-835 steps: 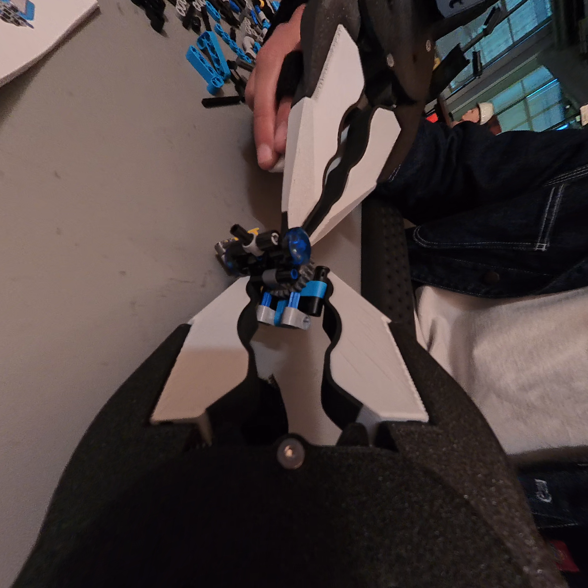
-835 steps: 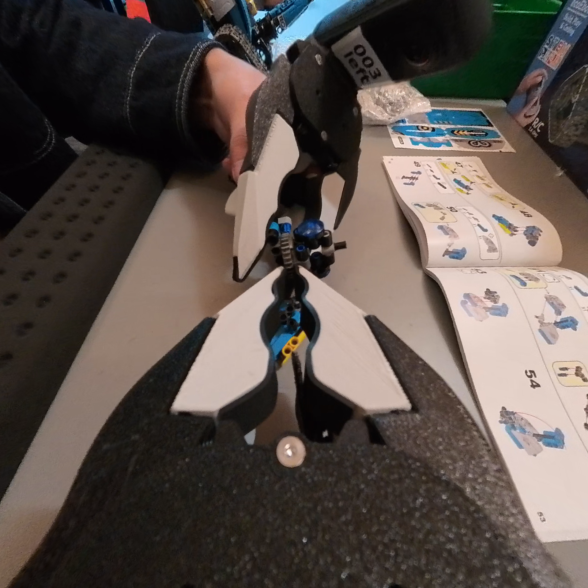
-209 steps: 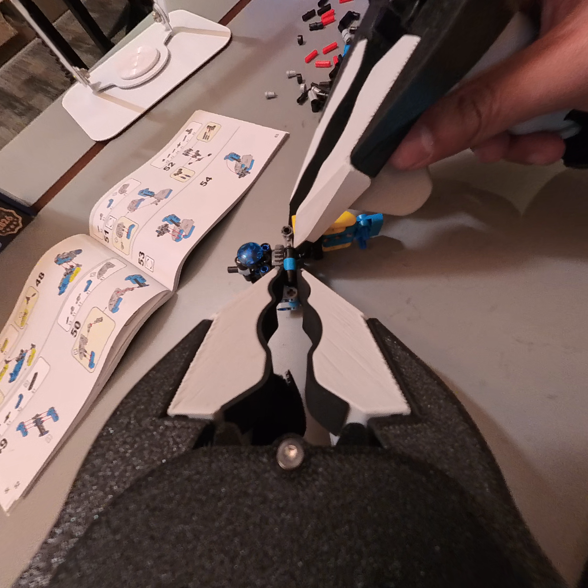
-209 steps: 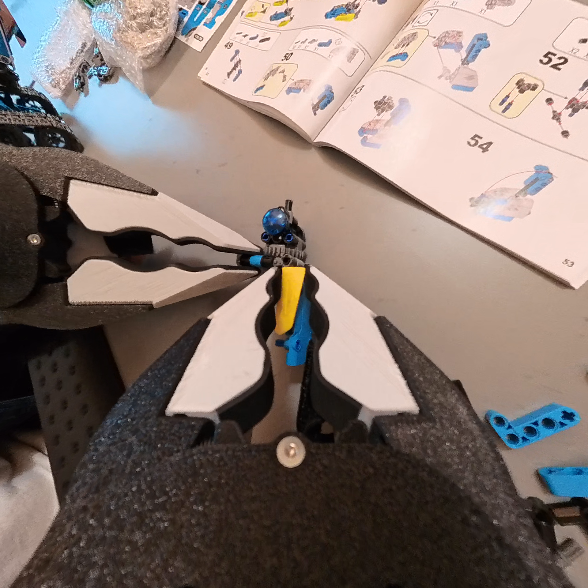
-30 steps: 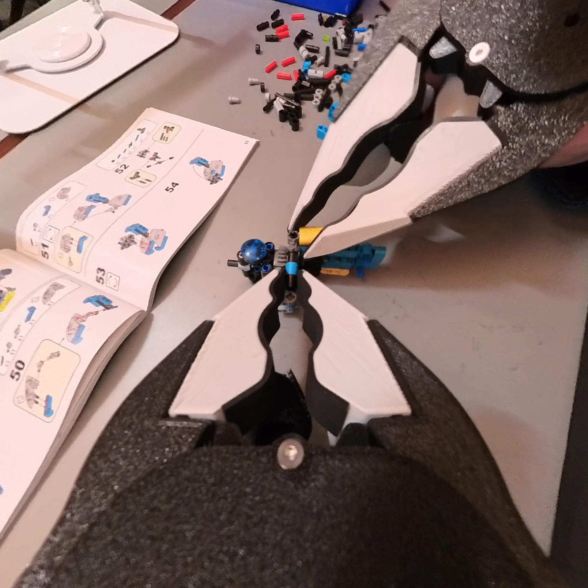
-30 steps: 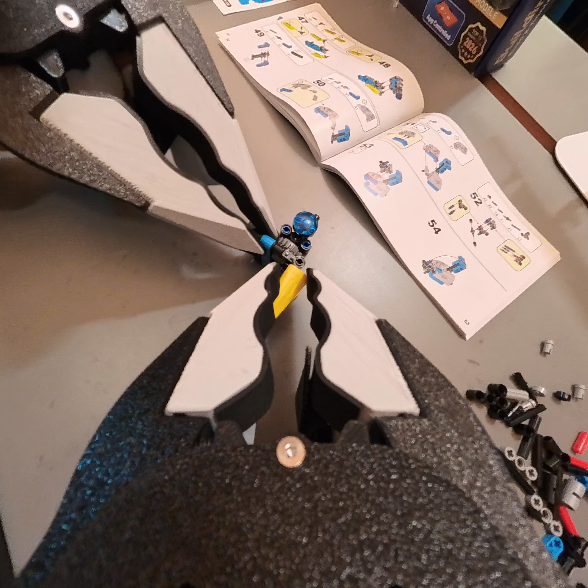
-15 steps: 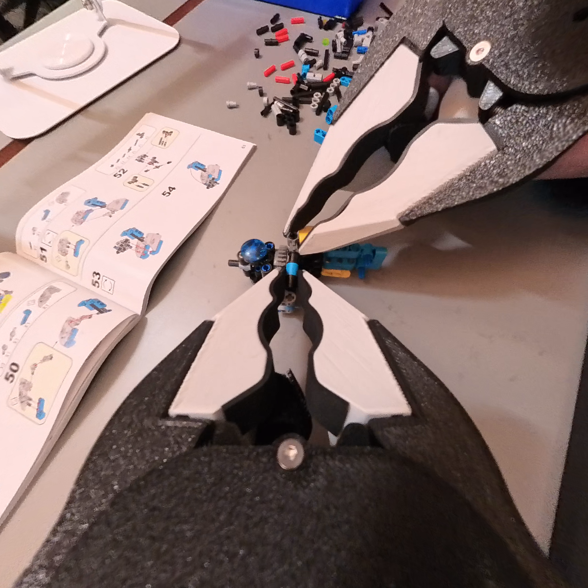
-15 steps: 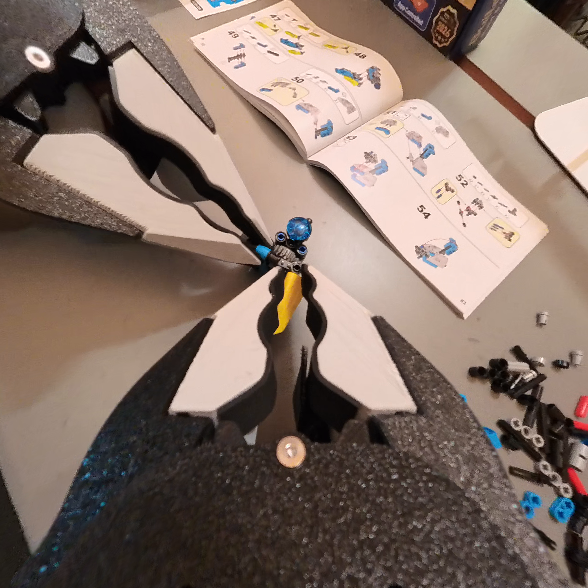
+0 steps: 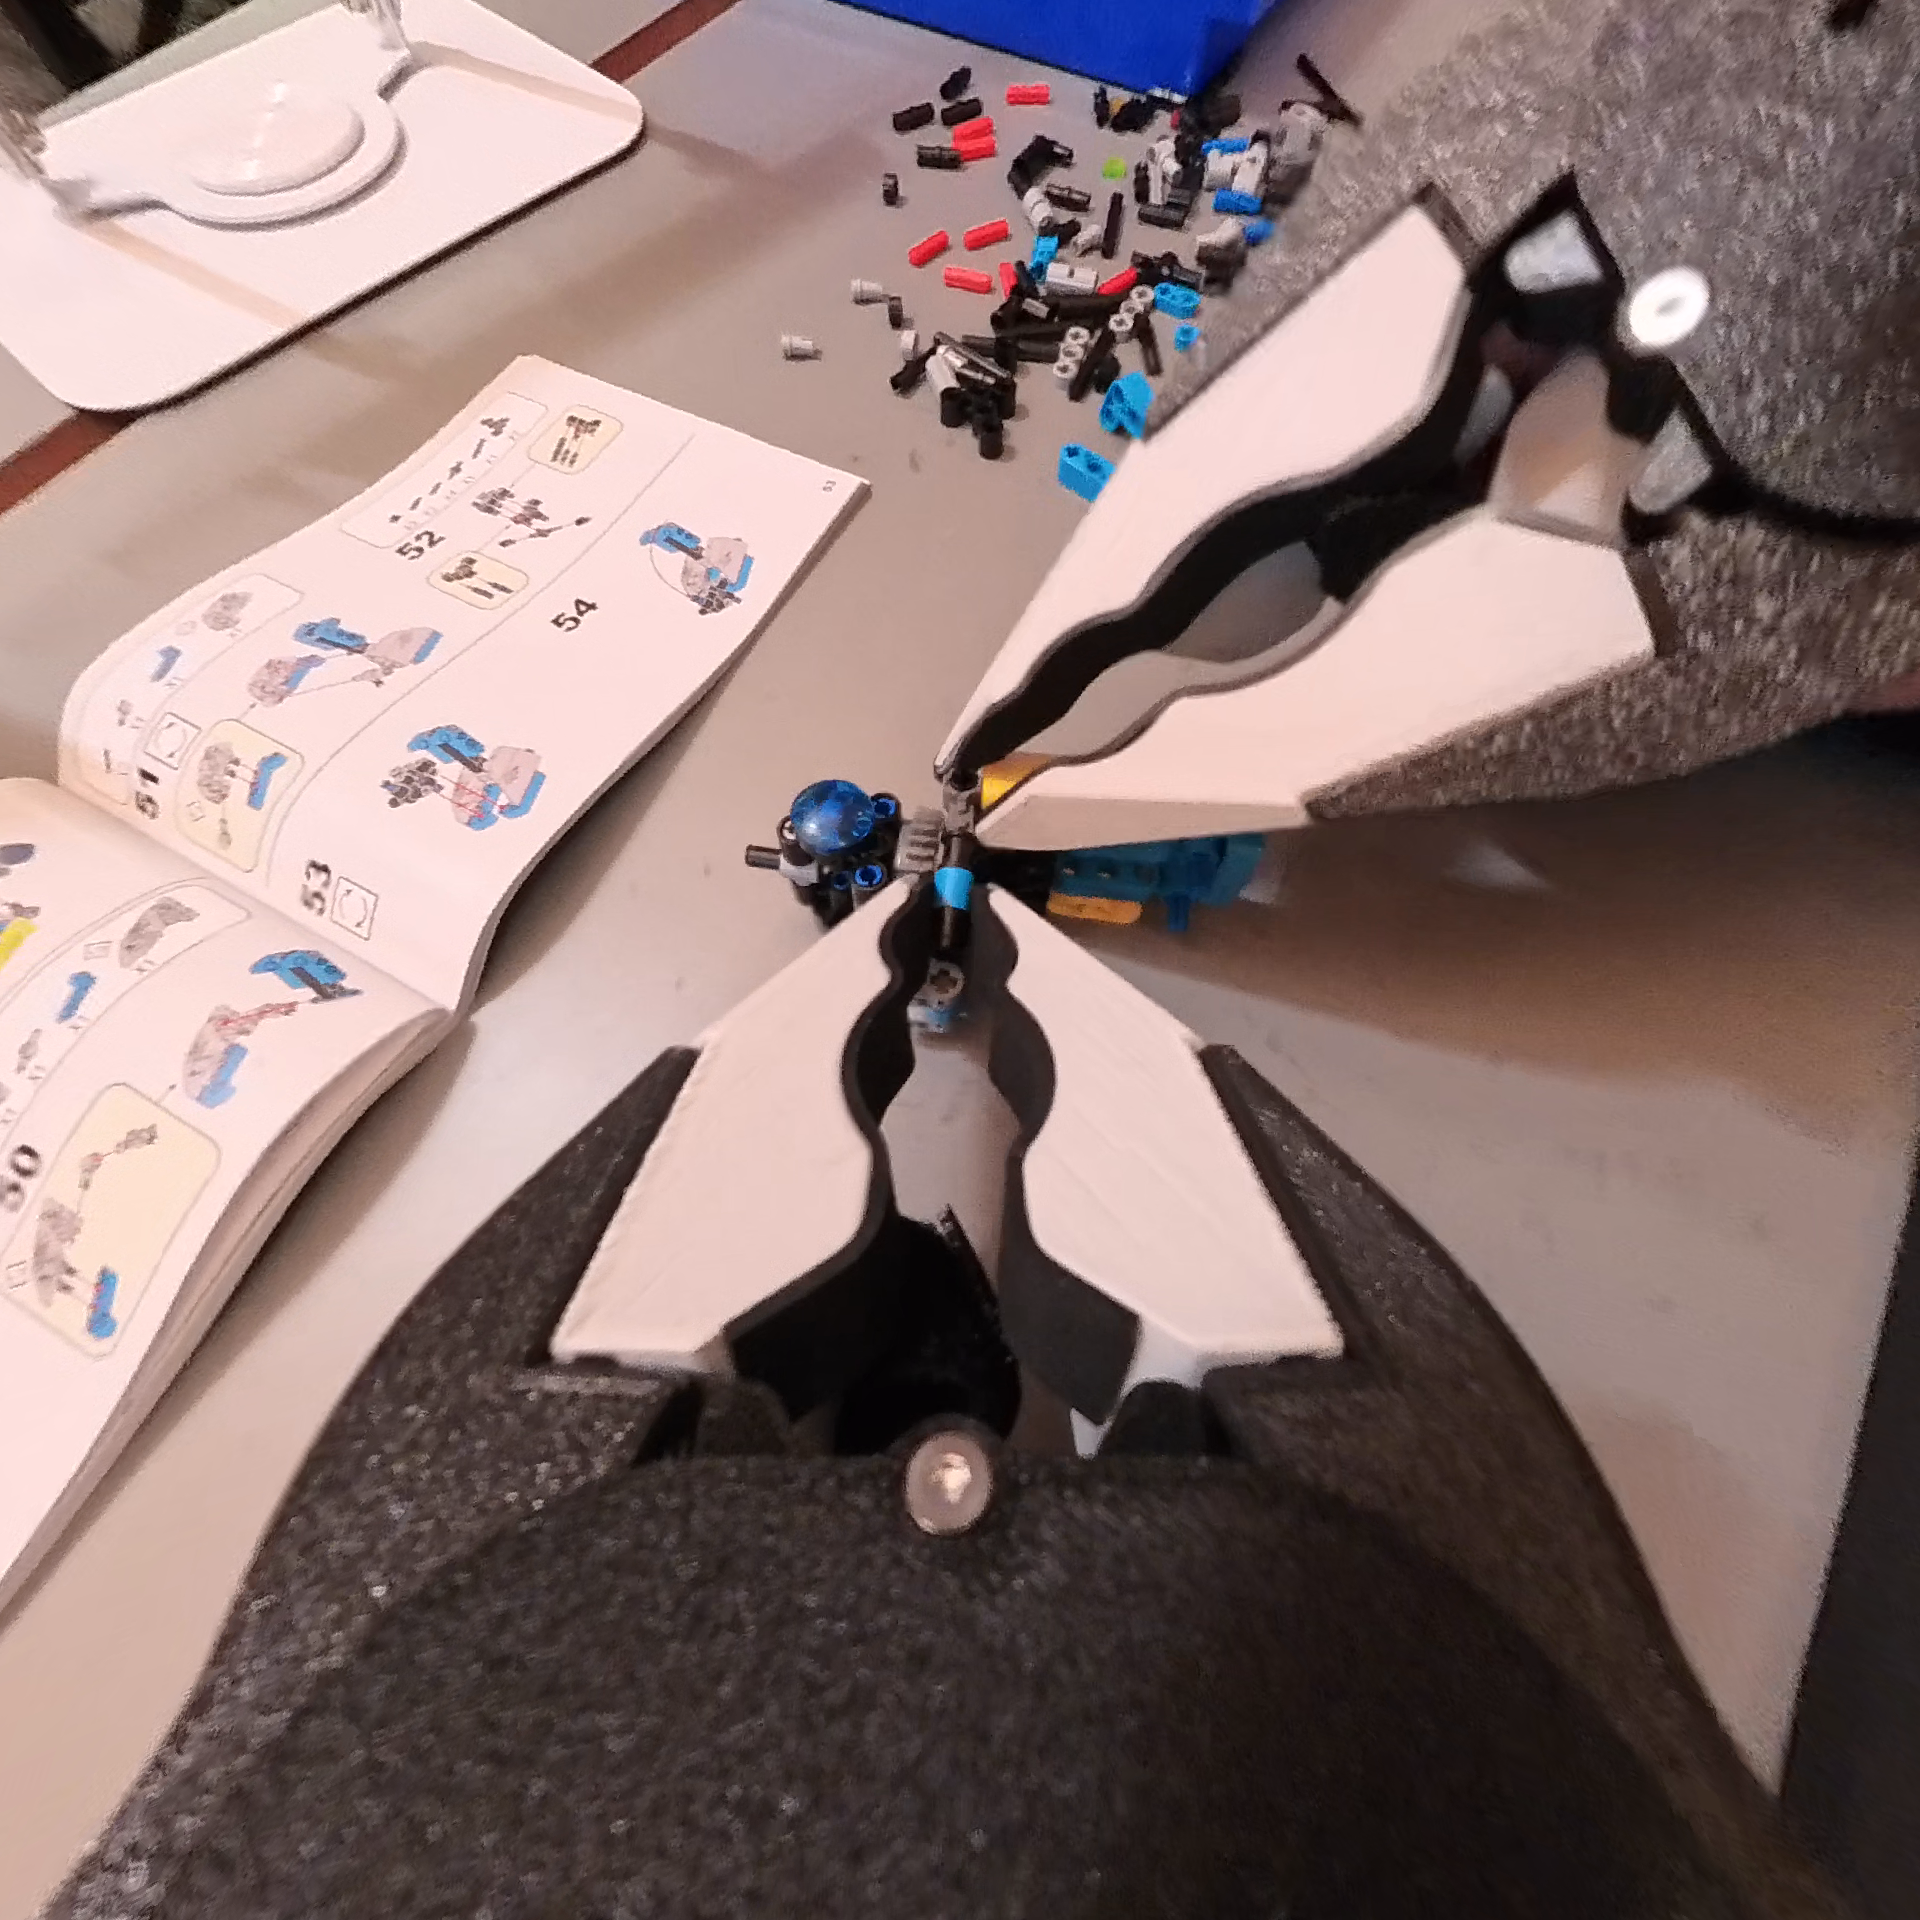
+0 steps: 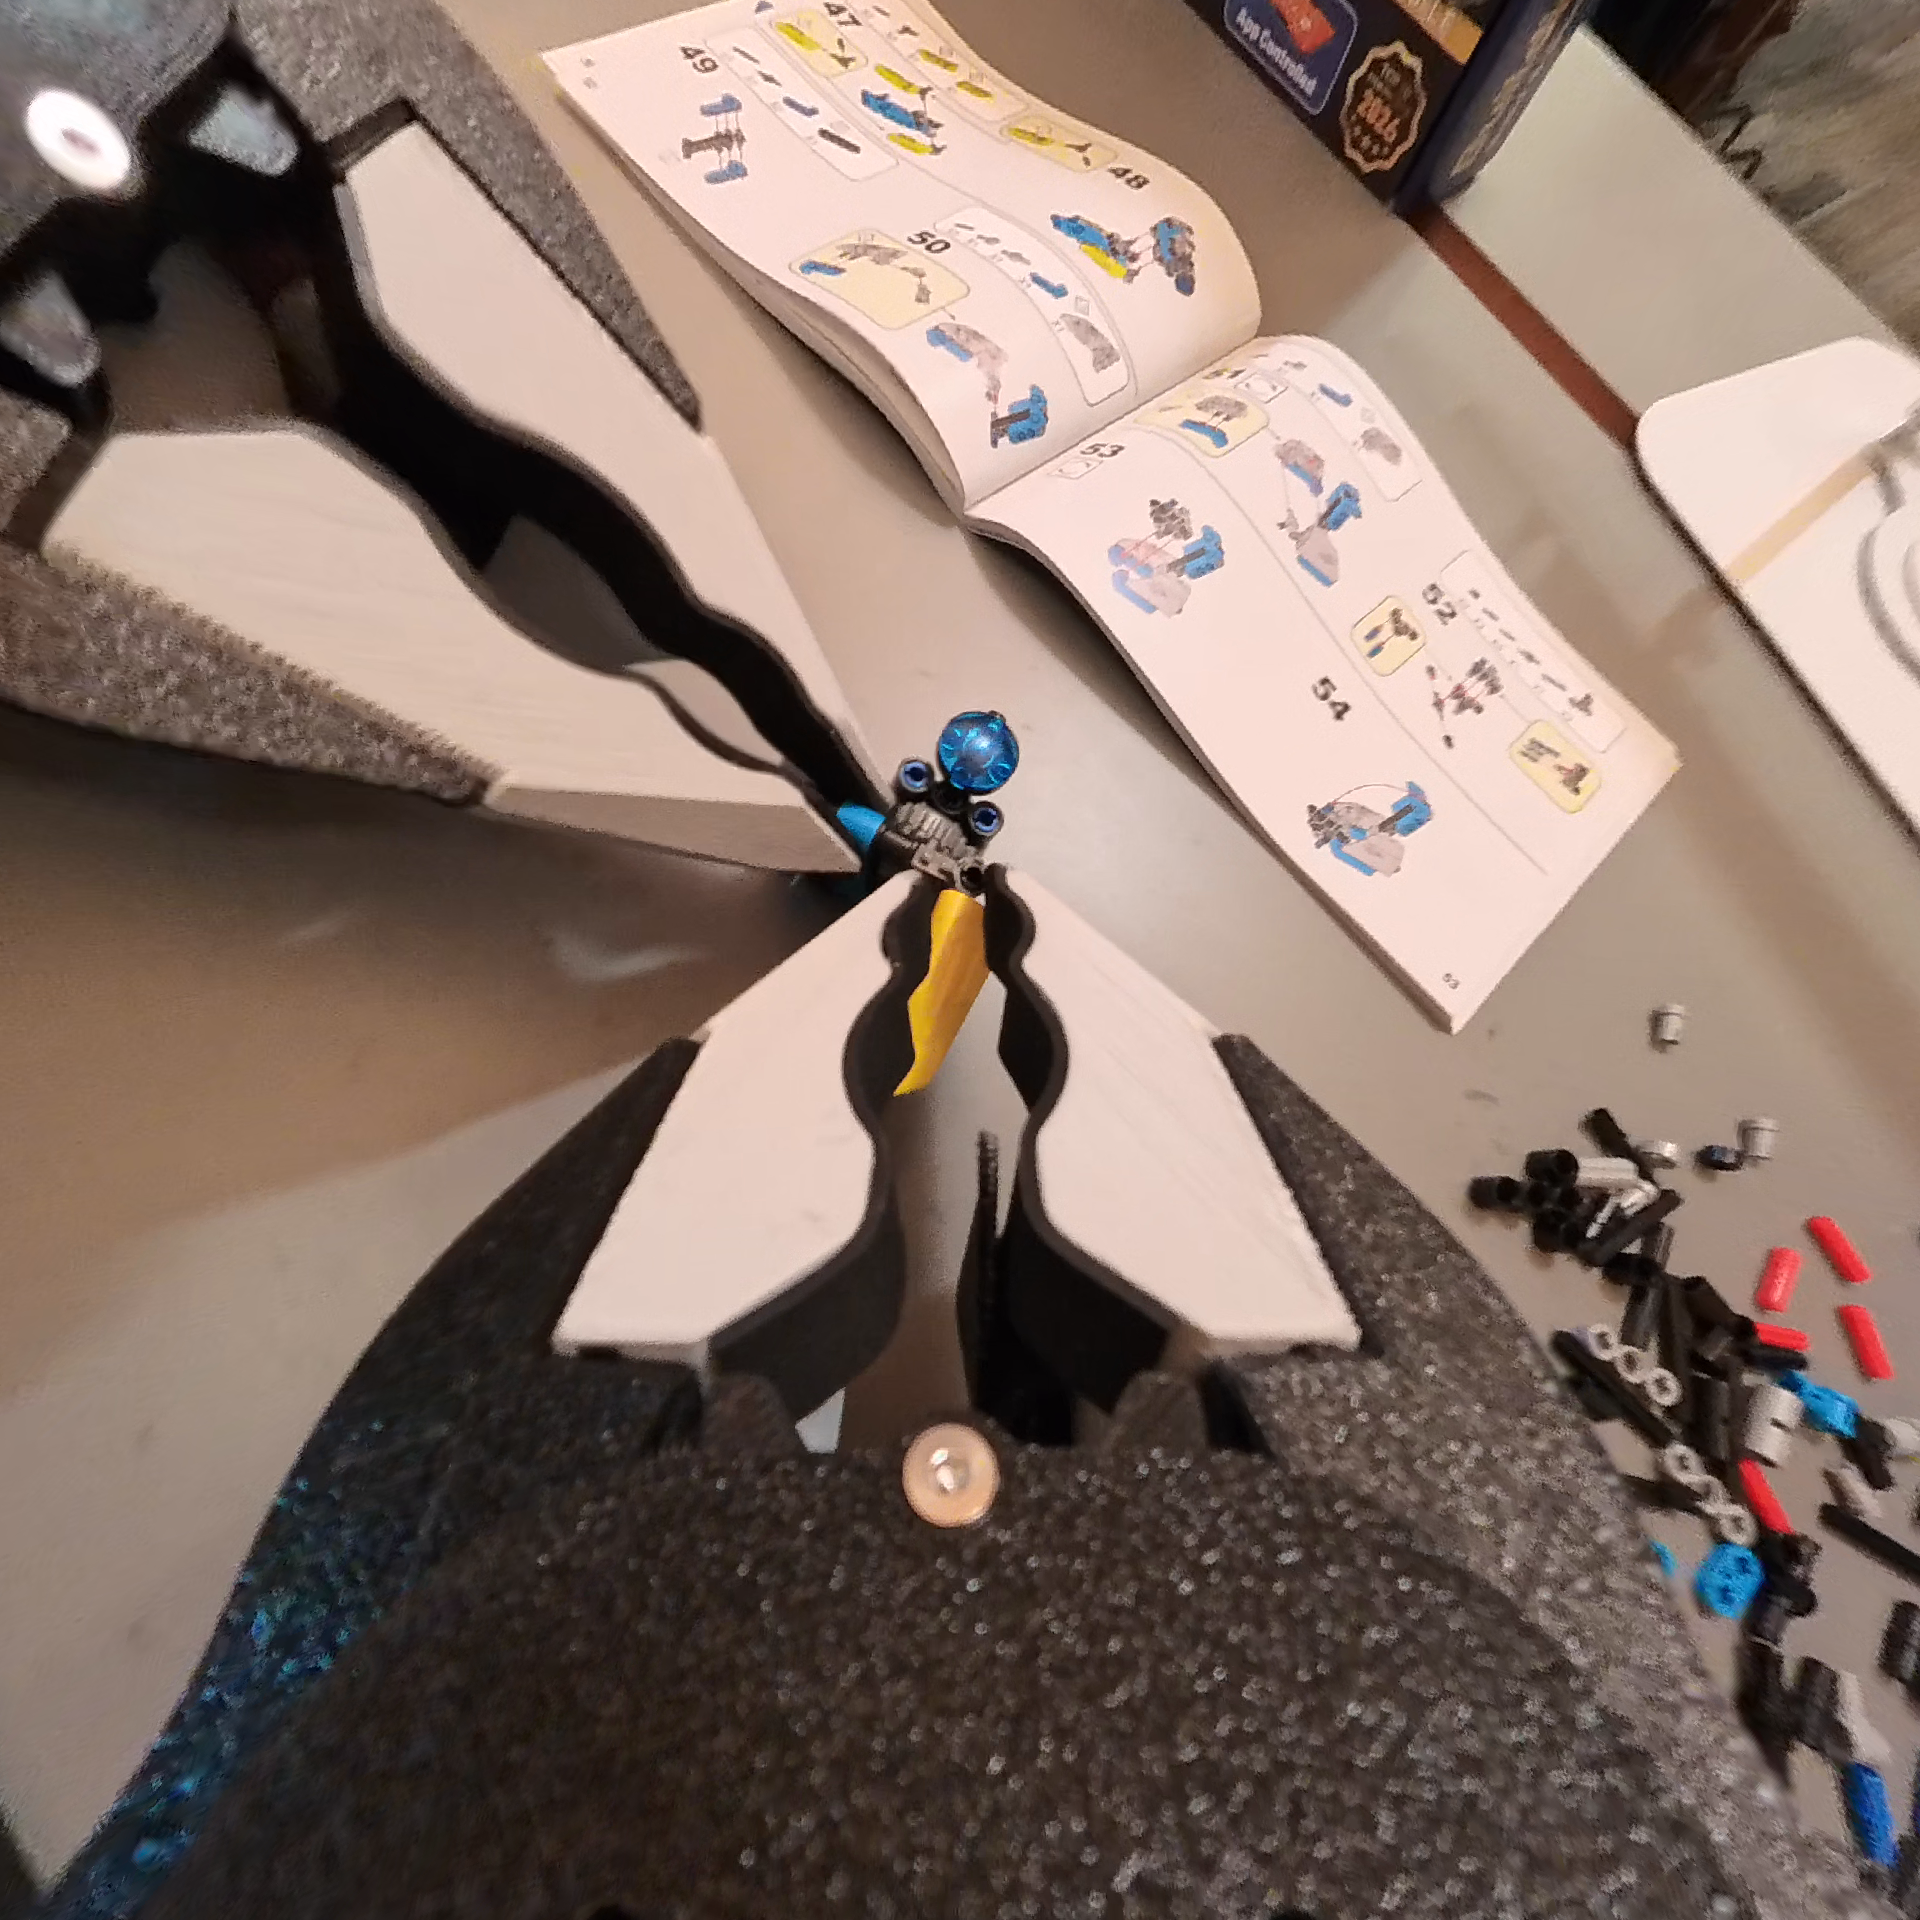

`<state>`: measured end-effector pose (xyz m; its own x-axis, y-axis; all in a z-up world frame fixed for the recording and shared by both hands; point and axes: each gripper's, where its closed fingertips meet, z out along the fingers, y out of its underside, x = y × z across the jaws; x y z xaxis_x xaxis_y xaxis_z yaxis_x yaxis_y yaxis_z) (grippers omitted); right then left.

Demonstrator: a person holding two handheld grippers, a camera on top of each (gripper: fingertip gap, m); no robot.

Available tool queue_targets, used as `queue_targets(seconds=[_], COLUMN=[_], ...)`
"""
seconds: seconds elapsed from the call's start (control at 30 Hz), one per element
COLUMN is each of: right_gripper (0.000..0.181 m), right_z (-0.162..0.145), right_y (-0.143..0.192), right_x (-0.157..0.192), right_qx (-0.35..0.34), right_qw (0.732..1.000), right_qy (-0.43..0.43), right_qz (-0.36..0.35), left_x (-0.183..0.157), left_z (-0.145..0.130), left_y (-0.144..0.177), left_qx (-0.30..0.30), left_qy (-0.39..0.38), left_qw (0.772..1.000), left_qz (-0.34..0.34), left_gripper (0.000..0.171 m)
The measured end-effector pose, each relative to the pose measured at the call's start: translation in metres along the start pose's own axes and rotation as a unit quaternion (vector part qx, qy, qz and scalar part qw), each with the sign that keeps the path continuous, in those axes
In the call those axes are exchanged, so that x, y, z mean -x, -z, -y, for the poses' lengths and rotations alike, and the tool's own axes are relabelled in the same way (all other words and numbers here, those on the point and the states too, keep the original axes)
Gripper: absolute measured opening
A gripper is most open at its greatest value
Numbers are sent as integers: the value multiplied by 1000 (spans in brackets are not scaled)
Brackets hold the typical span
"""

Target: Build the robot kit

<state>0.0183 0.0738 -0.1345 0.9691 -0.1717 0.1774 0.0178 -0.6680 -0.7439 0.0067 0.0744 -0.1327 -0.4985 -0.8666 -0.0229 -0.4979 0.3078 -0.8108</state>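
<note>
Black-and-blue brick model (image 9: pixel 844 844) pinched from 2 sides: left gripper (image 9: pixel 948 902) jaws closed on its axle end, right gripper (image 10: pixel 943 883) jaws closed on its yellow piece (image 10: pixel 943 987), steadying it above the counter (image 9: pixel 1455 1091).

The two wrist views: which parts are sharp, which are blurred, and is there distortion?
Left wrist view: small black-and-blue brick assembly sharp; the other claw and open white instruction booklet softened.
Right wrist view: yellow curved piece clear; scattered black, red and blue loose pieces smeared.
Both bend toward the edges.

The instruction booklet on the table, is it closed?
No, the instruction booklet lies open on the grey table, both pages of drawn building steps facing up, just beyond the small brick assembly that the two grippers hold.
</note>
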Motion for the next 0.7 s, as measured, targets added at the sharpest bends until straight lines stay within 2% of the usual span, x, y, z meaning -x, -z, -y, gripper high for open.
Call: queue_targets(seconds=[0.13,0.27,0.4,0.47,0.53,0.57,0.63,0.7], right_gripper=[10,13,21,33,33,40,38,55], right_z=[1,3,5,4,-5,-5,-1,0], right_y=[0,2,7,12,16,18,32,50], right_x=[1,9,15,20,18,13,16,26], right_qx=[-16,-33,-47,-57,-60,-77,-136,-162], right_qw=[995,992,986,982,981,980,960,928], right_qy=[-86,-81,-79,-58,-1,17,34,29], right_qz=[56,96,141,172,185,185,243,335], left_x=[0,-2,-8,-9,-10,-11,-11,-12], left_z=[-1,-6,-7,-7,-8,-8,-8,-8], left_y=[1,8,9,10,10,10,11,11], left_qx=[-7,-19,-26,-29,-32,-33,-35,-36], left_qy=[-4,-50,-83,-90,-98,-99,-98,-95], left_qw=[1000,995,992,990,989,988,987,985], left_qz=[-28,-79,-94,-100,-109,-114,-125,-136], left_gripper=[6,6,7,7,7,7,7,7])
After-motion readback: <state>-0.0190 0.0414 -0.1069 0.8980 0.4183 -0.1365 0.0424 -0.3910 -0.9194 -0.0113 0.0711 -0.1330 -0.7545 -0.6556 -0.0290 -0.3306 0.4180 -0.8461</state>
